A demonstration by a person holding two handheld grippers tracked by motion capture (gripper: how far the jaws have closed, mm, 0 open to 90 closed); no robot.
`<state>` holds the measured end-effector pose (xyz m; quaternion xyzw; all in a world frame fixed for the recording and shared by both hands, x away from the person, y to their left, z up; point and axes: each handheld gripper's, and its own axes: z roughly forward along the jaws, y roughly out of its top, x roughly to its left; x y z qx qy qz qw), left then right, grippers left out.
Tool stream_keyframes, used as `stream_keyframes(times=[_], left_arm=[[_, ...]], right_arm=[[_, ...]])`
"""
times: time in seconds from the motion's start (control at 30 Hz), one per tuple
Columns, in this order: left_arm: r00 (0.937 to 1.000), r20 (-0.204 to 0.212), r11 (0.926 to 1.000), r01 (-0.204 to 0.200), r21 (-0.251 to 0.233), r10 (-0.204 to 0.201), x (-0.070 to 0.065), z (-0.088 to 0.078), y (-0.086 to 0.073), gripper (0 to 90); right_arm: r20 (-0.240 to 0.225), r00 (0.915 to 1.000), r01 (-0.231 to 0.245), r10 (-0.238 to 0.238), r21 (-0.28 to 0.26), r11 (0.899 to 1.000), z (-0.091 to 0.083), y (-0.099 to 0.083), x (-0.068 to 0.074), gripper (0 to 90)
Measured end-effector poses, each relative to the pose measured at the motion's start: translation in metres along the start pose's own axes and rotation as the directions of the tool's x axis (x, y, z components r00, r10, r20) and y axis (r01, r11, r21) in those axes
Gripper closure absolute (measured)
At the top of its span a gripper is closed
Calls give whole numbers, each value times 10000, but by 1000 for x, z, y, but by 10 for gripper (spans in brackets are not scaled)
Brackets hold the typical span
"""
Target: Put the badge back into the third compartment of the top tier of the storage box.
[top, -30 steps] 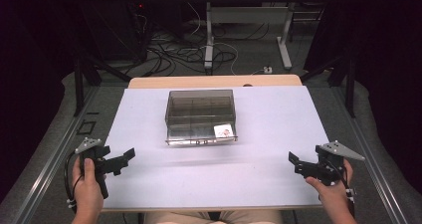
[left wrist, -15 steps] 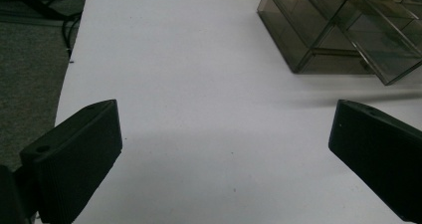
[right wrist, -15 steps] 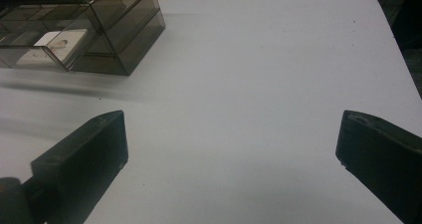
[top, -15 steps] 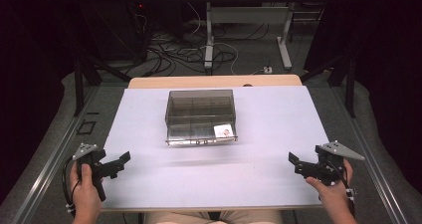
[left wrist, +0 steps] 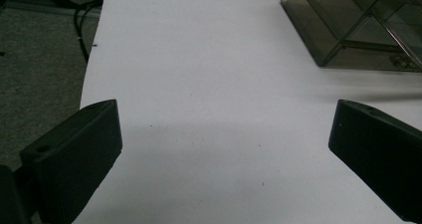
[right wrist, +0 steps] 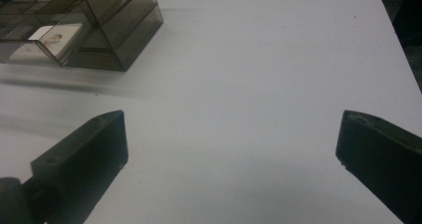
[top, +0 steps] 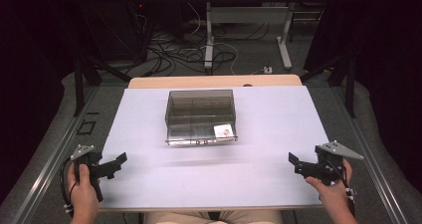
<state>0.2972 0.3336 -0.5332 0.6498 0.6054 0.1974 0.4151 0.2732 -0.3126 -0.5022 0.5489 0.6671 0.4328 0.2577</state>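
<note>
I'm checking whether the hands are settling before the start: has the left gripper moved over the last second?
Yes. The left gripper has slid back toward the table's near edge, away from the smoky box.

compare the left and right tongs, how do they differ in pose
The left tongs sit near the table's left edge and point right and away, toward the box. The right tongs sit near the right edge and point left. Both are open, empty and apart from the box.
</note>
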Motion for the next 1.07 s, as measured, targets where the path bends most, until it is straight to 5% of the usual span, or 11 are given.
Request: stream_keyframes(times=[0.8,1.07], left_arm=[[10000,-31,10000,65,63,-65,-2,2,-2,4],[10000,-55,9999,-16,143,17,-2,4,-1,4]], right_arm=[[-23,10000,-46,46,-147,9999,7,-2,-1,0],[-32,9999,-109,110,204,9997,7,-2,-4,0]])
